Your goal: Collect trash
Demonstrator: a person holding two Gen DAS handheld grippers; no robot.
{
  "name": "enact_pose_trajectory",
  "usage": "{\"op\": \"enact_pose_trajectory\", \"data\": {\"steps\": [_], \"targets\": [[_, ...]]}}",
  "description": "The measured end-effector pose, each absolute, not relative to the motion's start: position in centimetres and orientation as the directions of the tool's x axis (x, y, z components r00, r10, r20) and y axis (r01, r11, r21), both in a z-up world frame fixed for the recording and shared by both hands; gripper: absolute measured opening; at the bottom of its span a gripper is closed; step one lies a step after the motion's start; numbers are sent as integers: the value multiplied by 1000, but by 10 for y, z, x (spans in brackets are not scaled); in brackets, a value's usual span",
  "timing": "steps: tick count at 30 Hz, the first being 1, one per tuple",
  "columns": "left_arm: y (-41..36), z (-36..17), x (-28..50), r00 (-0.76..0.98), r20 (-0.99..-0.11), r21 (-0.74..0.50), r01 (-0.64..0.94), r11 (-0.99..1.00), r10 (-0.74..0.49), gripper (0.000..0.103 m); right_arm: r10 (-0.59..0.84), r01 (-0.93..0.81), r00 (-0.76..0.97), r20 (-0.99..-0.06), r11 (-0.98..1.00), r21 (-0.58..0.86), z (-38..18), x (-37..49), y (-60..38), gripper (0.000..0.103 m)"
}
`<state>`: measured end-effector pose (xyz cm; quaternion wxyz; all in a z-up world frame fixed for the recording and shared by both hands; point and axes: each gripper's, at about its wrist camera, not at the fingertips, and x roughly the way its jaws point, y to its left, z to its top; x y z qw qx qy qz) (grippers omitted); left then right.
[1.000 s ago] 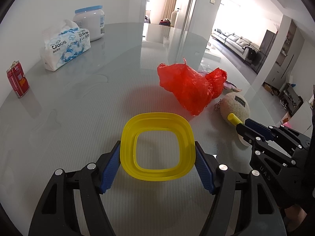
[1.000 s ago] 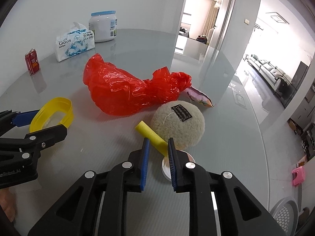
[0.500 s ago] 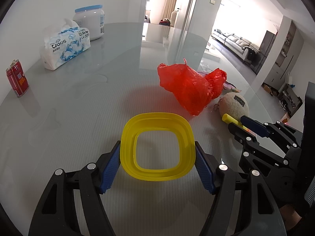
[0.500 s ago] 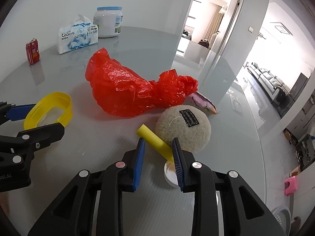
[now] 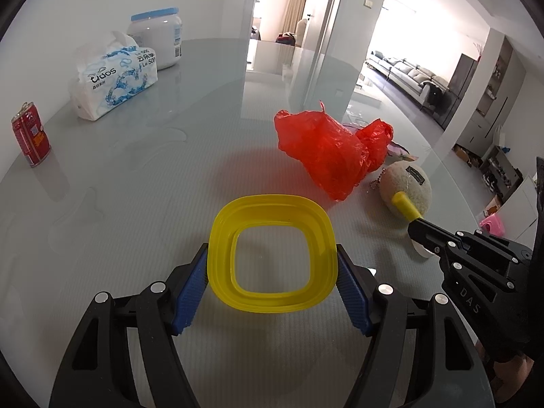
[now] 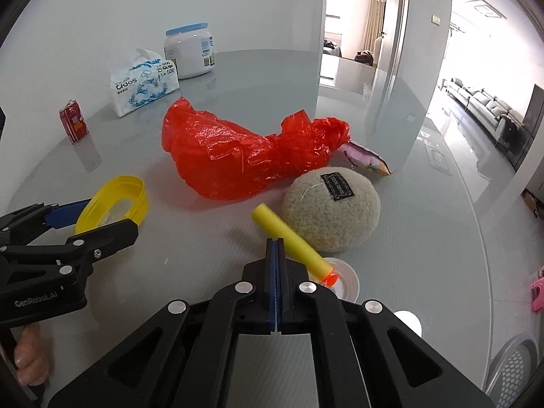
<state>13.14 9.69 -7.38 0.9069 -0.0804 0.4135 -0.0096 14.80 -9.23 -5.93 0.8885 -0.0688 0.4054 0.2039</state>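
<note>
My left gripper (image 5: 272, 272) is shut on a yellow square plastic ring (image 5: 272, 253), held between its blue pads just above the glass table; the ring also shows in the right wrist view (image 6: 114, 202). My right gripper (image 6: 276, 243) is shut, with its pads together and nothing between them. A yellow foam dart (image 6: 290, 239) lies just right of its tips, against a beige fuzzy ball (image 6: 331, 212). A crumpled red plastic bag (image 6: 244, 158) lies behind them, and it shows in the left wrist view (image 5: 329, 153).
A small white round lid (image 6: 345, 280) lies under the dart's orange tip. A snack wrapper (image 6: 369, 159) pokes out behind the bag. A red can (image 5: 30, 137), a tissue pack (image 5: 114, 81) and a white jar (image 5: 159, 40) stand at the far left. The table edge curves at right.
My right gripper has closed fully; the dart that was between its pads now lies beside them on the right. The left gripper still holds the yellow ring in place.
</note>
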Motion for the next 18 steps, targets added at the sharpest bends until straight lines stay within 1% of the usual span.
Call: {"op": "enact_pose_trajectory", "data": {"steps": [5, 7, 8, 9, 11, 16, 18], "targets": [[97, -72, 131, 659, -747, -158, -46, 986, -89, 68, 306, -383, 602, -737, 921, 70, -56, 138, -105, 1], [97, -72, 131, 660, -746, -158, -45, 986, -89, 68, 305, -369, 606, -734, 926, 81, -55, 136, -111, 3], [97, -71, 130, 660, -746, -159, -44, 986, -91, 68, 299, -362, 612, -732, 929, 76, -54, 134, -114, 9], [97, -71, 130, 660, -746, -160, -45, 986, -91, 68, 290, -355, 619, -730, 932, 69, -54, 134, -117, 19], [97, -71, 130, 660, -746, -160, -44, 986, -91, 68, 273, -346, 632, -726, 937, 52, -53, 133, -121, 30], [97, -71, 130, 659, -747, -160, -47, 986, -90, 68, 264, -364, 642, -720, 931, 18, -50, 132, -116, 31], [97, -71, 130, 658, -747, -161, -49, 986, -90, 68, 252, -376, 646, -721, 926, -14, -50, 133, -108, 33]]}}
